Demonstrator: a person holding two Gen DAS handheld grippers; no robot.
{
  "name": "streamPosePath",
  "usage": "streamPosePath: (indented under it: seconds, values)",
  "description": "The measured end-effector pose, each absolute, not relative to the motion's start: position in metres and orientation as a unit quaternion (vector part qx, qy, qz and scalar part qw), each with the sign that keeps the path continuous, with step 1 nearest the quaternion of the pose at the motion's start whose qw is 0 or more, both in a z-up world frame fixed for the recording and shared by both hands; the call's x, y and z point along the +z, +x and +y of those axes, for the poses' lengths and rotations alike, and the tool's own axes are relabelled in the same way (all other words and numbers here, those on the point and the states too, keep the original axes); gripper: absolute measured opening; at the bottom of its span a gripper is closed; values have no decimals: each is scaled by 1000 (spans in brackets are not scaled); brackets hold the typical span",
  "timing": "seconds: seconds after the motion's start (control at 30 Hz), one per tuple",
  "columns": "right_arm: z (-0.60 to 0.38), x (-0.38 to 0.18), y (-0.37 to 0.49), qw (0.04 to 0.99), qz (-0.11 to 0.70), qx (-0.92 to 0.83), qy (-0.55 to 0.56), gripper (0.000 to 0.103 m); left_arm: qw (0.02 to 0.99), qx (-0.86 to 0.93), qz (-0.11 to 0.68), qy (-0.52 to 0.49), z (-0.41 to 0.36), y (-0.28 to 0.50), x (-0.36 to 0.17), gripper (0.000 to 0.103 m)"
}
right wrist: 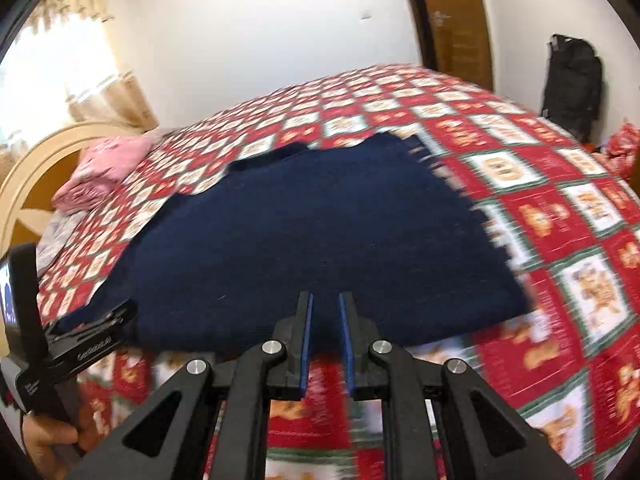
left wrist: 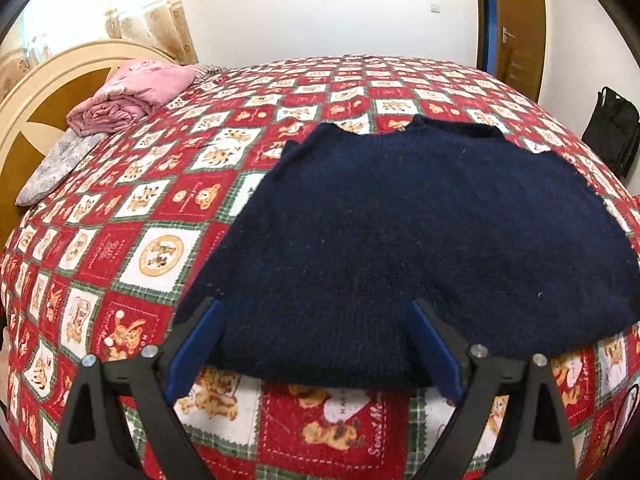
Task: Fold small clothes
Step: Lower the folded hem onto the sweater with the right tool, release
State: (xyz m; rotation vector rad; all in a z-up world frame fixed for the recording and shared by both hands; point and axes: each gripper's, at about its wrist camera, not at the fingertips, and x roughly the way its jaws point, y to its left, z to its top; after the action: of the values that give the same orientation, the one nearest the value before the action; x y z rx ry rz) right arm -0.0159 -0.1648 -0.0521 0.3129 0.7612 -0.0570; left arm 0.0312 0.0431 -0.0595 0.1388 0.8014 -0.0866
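A navy blue knitted sweater (left wrist: 404, 240) lies flat on the bed, its collar at the far end and its hem toward me. My left gripper (left wrist: 316, 308) is open wide, its blue-padded fingers (left wrist: 200, 344) straddling the near hem at the sweater's left part, holding nothing. In the right wrist view the sweater (right wrist: 304, 236) fills the middle. My right gripper (right wrist: 325, 300) hovers just above the near hem with its fingers (right wrist: 305, 336) a narrow gap apart and nothing between them. The left gripper (right wrist: 96, 336) shows at the sweater's near left corner, held by a hand.
The bed carries a red, white and green patchwork quilt (left wrist: 152, 248). A folded pink blanket (left wrist: 132, 96) and a grey pillow (left wrist: 56, 168) lie by the headboard (left wrist: 28, 112) at the far left. A black bag (left wrist: 612, 132) hangs near the wooden door (left wrist: 516, 28).
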Motion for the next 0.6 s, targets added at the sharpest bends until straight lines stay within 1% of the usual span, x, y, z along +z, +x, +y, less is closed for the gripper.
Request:
streamPosePath:
  seconds: [0.07, 0.13, 0.23, 0.3, 0.37, 0.43, 0.6]
  values:
    - [-155, -54, -12, 914, 377, -15, 148, 14, 924, -35, 375, 70, 48, 27, -54, 95]
    - [-148, -54, -13, 914, 378, -6, 145, 14, 928, -27, 365, 67, 55, 27, -49, 103]
    - [-139, -53, -13, 916, 376, 9, 141, 14, 935, -20, 352, 42, 76, 34, -45, 103]
    - [-133, -54, -13, 916, 377, 16, 136, 14, 929, -17, 369, 10, 94, 46, -50, 103]
    - [-131, -57, -11, 915, 380, 22, 134, 14, 918, -22, 392, -44, 114, 62, -59, 103]
    - [-130, -60, -10, 912, 386, 29, 137, 14, 904, -27, 421, -74, 121, 75, -70, 103]
    - [-131, -63, -10, 908, 392, 29, 145, 14, 877, -49, 468, -96, 109, 88, -92, 103]
